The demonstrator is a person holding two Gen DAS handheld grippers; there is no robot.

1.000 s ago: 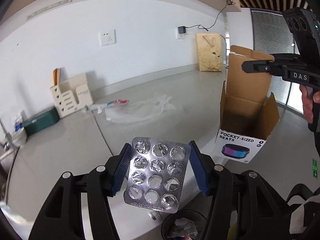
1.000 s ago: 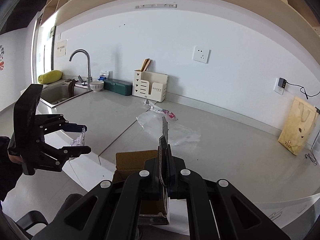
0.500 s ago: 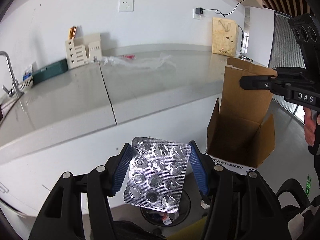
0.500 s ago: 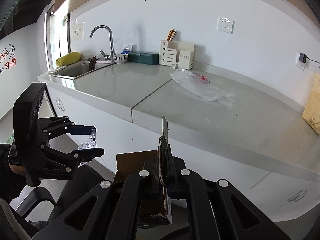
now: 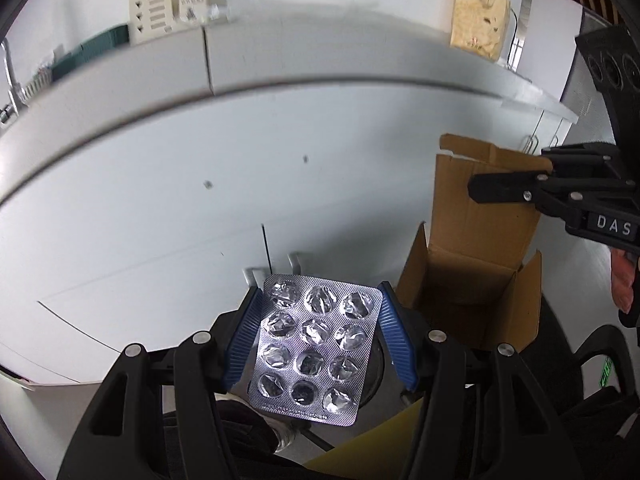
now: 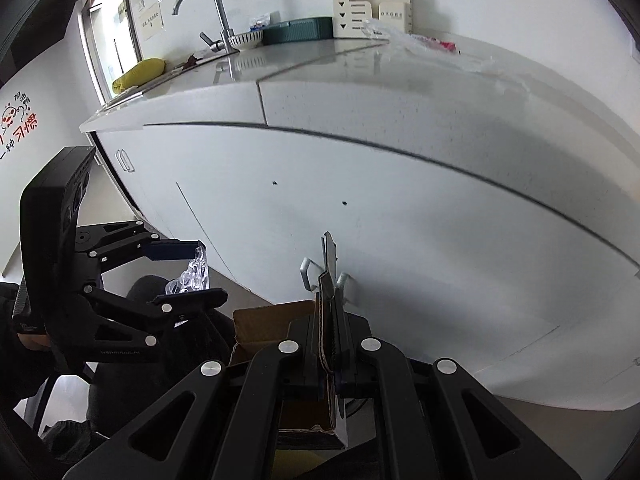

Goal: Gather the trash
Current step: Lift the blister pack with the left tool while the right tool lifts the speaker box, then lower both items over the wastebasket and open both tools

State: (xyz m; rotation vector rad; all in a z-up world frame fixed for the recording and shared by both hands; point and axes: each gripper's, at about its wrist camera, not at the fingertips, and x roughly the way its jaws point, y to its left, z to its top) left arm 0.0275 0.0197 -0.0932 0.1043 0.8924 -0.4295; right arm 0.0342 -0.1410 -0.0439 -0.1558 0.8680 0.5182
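A silver blister pack point(image 5: 316, 344) with emptied pockets sits flat between the blue pads of my left gripper point(image 5: 320, 290), which is shut on its two long edges. In the right wrist view the same pack point(image 6: 192, 276) shows edge-on in the left gripper point(image 6: 196, 272). To its right hangs an open brown cardboard box point(image 5: 480, 240). My right gripper point(image 5: 480, 188) is shut on the box's upright flap. From the right wrist, that flap point(image 6: 329, 264) stands pinched in the right gripper point(image 6: 330, 312), with the box's mouth point(image 6: 272, 320) below. Both grippers hang below the counter edge.
White cabinet doors point(image 5: 240, 200) with metal handles point(image 6: 306, 274) fill the background. The grey countertop point(image 6: 360, 76) above carries clear plastic wrap point(image 6: 460, 54), a cream utensil holder point(image 6: 368, 12) and a sink tap point(image 6: 216, 12). A dark round bin rim point(image 5: 380, 368) shows under the pack. A black chair point(image 5: 592, 364) is at right.
Both grippers have sunk from above the counter to in front of the cabinet doors, each keeping its hold. The countertop has slid to the top of both views.
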